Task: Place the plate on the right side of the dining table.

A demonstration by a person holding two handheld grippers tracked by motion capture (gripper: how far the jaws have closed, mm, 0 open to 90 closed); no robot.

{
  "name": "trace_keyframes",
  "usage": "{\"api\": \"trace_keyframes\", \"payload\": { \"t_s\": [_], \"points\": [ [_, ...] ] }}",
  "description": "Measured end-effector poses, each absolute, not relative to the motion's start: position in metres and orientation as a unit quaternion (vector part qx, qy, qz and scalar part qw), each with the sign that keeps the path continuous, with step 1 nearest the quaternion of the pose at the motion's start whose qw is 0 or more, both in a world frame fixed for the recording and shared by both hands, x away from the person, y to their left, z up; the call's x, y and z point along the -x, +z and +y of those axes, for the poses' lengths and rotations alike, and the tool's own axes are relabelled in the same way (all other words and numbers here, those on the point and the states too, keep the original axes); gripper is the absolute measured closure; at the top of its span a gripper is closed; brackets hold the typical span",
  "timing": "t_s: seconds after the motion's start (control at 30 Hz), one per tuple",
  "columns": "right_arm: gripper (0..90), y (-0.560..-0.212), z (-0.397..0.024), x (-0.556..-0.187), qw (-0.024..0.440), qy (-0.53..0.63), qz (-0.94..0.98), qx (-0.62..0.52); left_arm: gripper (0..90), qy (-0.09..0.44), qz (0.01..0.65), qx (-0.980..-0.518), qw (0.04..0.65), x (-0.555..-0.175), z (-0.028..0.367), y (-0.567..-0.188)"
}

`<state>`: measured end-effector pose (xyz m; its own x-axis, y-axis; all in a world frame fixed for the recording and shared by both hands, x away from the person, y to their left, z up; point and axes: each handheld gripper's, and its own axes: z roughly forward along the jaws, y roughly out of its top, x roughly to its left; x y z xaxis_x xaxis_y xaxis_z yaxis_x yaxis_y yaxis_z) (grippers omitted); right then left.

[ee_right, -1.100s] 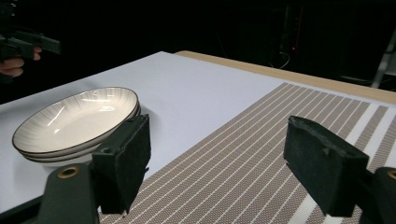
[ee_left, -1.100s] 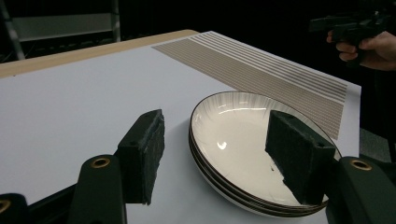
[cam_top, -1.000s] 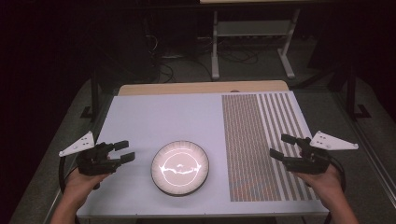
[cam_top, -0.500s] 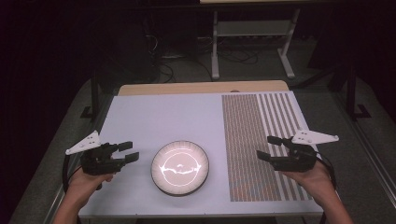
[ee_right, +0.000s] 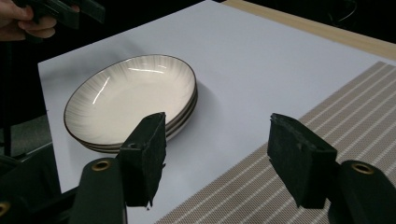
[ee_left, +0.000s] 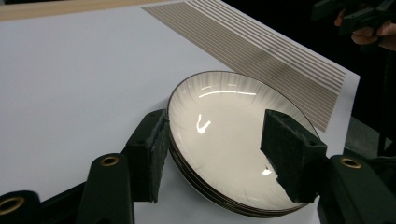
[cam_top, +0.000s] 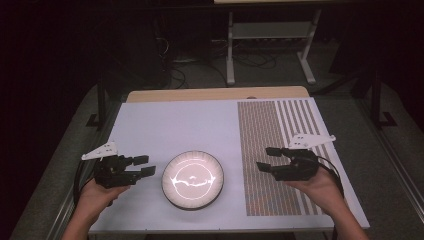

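Between my two grippers the plates (cam_top: 193, 179) are sitting, my left gripper (cam_top: 141, 165) gaping nearer them, my right gripper (cam_top: 268, 159) gaping farther off.

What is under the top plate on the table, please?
More plates of the same kind: the top plate sits on a stack, whose dark-edged rims show beneath it in both gripper views. The exact count is unclear. The stack covers the white table surface under it.

dark room, grey floor (cam_top: 60, 165), metal rack (cam_top: 270, 35)
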<state>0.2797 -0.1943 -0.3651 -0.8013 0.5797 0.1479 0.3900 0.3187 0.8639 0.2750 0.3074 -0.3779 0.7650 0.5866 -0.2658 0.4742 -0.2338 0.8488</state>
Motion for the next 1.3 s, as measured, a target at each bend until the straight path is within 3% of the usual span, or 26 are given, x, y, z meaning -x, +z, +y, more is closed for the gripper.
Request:
{"api": "trace_keyframes", "payload": {
  "t_s": [1.13, 1.3],
  "points": [
    [45.8, -0.381, -0.118, -0.284, 0.023, 0.435, 0.865, -0.249, 40.7, 0.030, 0.352, -0.788, 0.505, -0.275, 0.297, -0.383],
    [52.6, -0.386, -0.109, -0.282, 0.013, 0.428, 0.870, -0.244, 39.5, 0.027, 0.351, -0.793, 0.497, -0.276, 0.295, -0.384]
  ]
}}
